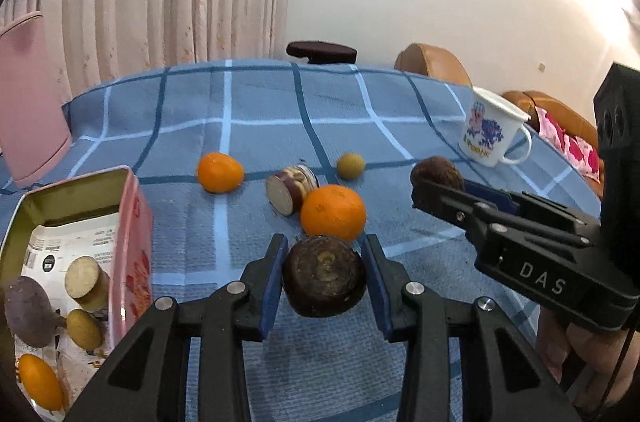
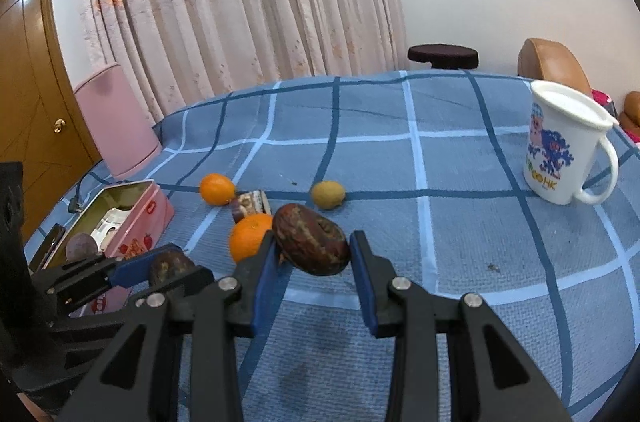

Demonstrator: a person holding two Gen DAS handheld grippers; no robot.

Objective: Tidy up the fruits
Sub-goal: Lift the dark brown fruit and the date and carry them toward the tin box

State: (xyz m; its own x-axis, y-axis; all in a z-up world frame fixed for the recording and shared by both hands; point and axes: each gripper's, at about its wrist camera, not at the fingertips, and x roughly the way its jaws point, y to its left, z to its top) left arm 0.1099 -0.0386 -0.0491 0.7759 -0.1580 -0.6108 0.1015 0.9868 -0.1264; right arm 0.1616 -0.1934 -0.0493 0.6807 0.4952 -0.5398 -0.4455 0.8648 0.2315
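The desk (image 2: pixel 460 158) under its blue checked cloth carried everything, with the white printed mug (image 2: pixel 568 158) standing upright toward its right edge. At the left edge sat the open pink tin (image 1: pixel 132 234), already holding a purple fruit, a cut cane piece, a small tan fruit and an orange one. My left tongs (image 1: pixel 325 276) were pinching a dark round water chestnut (image 1: pixel 325 276) between their blue pads, lifted just in front of the big orange (image 1: pixel 333 213). My right tongs (image 2: pixel 312 254) were clamped on a second dark chestnut (image 2: pixel 312 240), tilted, held near the first. Behind the big orange lay a short cane section (image 1: pixel 290 188) on its side, touching it; a smaller orange (image 1: pixel 220 172) rested to its left, and a little tan longan (image 1: pixel 350 165) lay apart to the right.
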